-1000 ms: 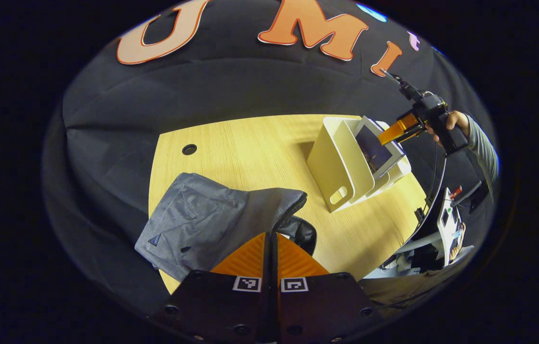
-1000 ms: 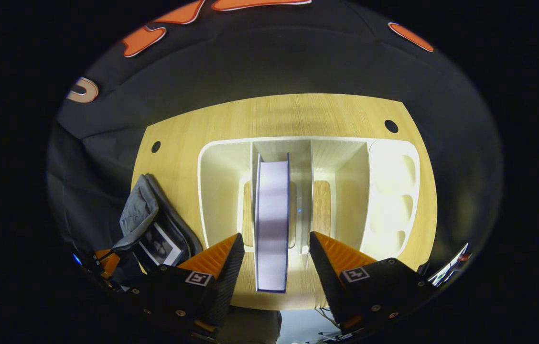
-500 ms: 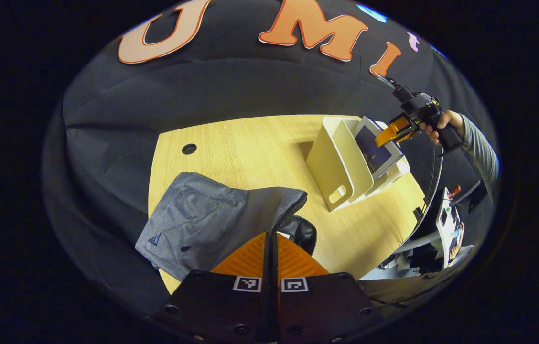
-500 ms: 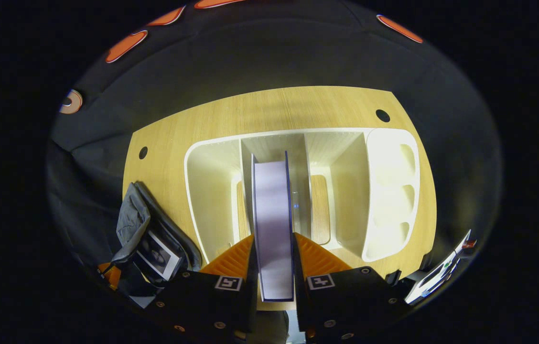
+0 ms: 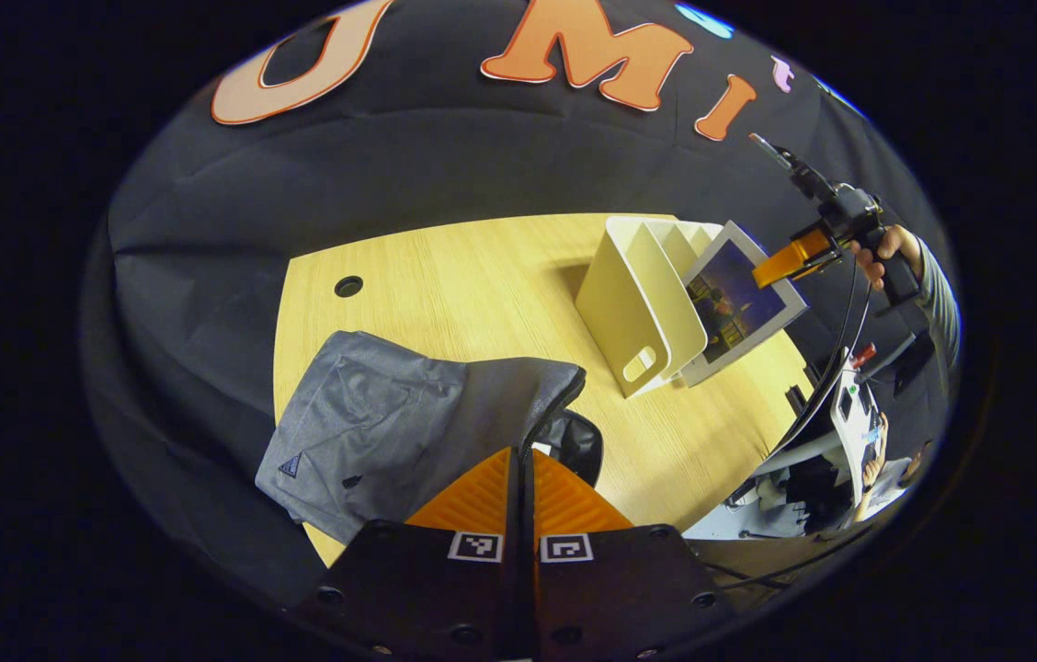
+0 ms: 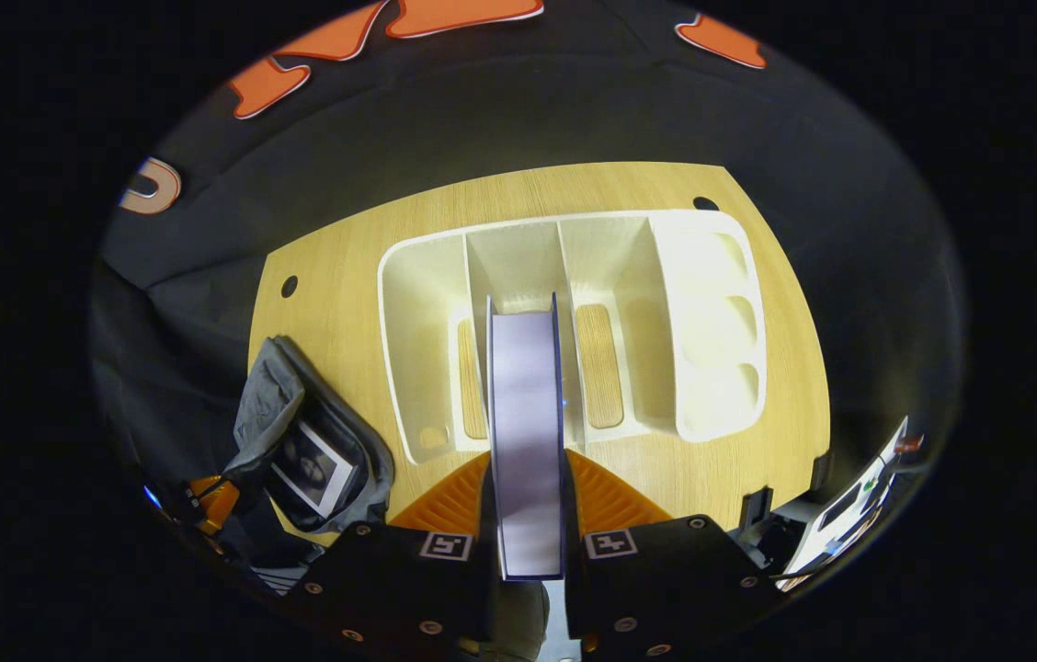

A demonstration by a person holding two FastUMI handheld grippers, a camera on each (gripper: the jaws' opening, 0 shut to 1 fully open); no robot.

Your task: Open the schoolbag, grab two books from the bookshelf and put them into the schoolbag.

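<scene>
Right gripper view: right gripper clamps a book edge-on, both fingers pressed flat on its covers. Book's page edge faces the camera; its far end is over the middle slot of the cream bookshelf, lifted, apparently clear of it. Bookshelf stands on the wooden table, slots look empty, a tray with three hollows on its right side. Lower left, the grey schoolbag lies open with another book inside, cover up. The left gripper shows at the bag's near edge, partly hidden.

Left gripper view: left gripper fingers closed together, tips at the lifted flap edge of the schoolbag; flap seems pinched between them, but the contact is hidden. Bag opening dark, just right of the tips. Farther right the bookshelf, and the book tilted above its right end, held by the right gripper in a person's hand, grey sleeve behind. Bag and shelf well apart on the table.
</scene>
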